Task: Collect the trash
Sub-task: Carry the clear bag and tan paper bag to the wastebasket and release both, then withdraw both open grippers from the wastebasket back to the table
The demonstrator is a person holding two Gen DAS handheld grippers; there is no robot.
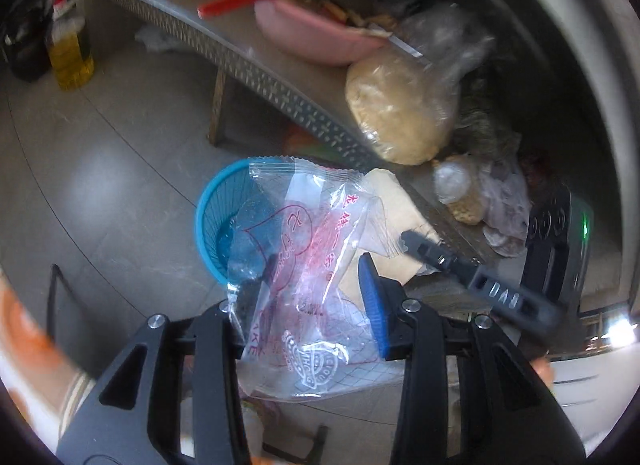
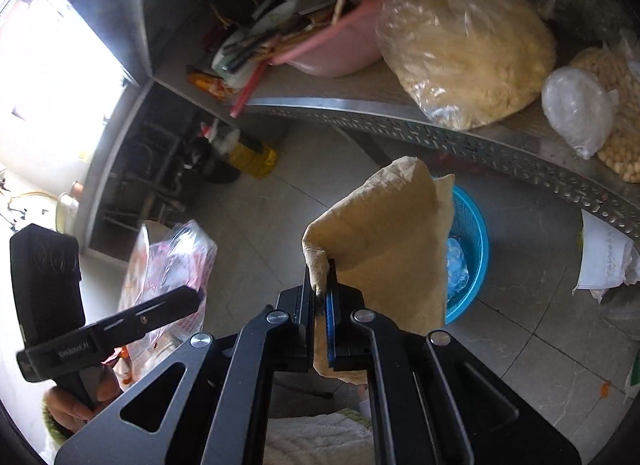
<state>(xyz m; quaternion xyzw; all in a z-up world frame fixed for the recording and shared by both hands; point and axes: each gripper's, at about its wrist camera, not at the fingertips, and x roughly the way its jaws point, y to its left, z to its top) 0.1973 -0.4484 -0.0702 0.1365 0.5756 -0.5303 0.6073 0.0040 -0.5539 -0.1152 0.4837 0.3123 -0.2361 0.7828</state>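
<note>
My left fingers pinch a clear plastic snack wrapper with red print; it hangs between them and covers the left pad, directly above the blue mesh waste basket on the tiled floor. My right fingers are pressed together on the edge of a tan paper bag, which stands up in front of the basket and hides most of its near side in the right wrist view.

Risks, as I judge them:
- The wrapper is light and slack. Released off-centre it could drift and land on the floor beside the rim.
- The paper bag is wide against the basket mouth. Dropped flat, it could bridge the rim or tip out rather than settle inside.
- Both grippers converge on one small opening; the right gripper already crosses the left view just beside the wrapper, so a collision or a snagged wrapper is possible.
- The basket looks light; a knock from either gripper could shift or topple it.

Containers:
- Blue basket: holds at least one piece of crumpled clear plastic; the rest of its contents are hidden.
- Pink basin on the metal shelf: filled with mixed utensils and sticks.
- Large clear bag on the shelf: pale shredded or flaked food.
- Smaller bag at the shelf's right: pale round pieces, kind unclear.
- Yellow oil bottle stands on the floor, well apart from the basket.
</note>
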